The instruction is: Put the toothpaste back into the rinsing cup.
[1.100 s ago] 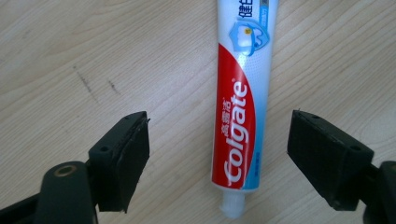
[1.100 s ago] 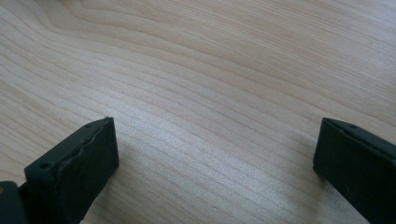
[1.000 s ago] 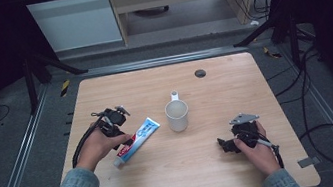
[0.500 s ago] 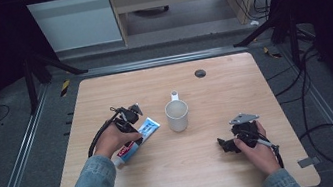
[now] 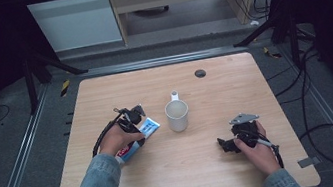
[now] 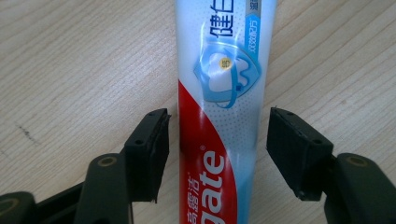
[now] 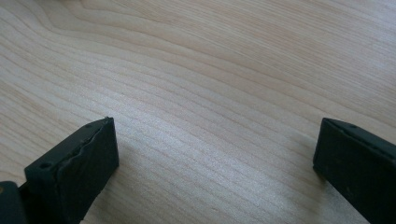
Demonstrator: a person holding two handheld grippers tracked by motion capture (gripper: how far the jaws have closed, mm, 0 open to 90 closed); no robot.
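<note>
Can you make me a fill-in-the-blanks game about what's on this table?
1. The toothpaste tube lies between the jaws of the ____ gripper.
2. The white cup stands to the ____ of the tube in the high view.
3. The right gripper has ____ between its jaws.
4. The table is made of ____.

Missing words: left; right; nothing; wood

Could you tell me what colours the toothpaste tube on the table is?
White plastic toothpaste tube with red and light-blue print; clearest in left gripper view.
</note>
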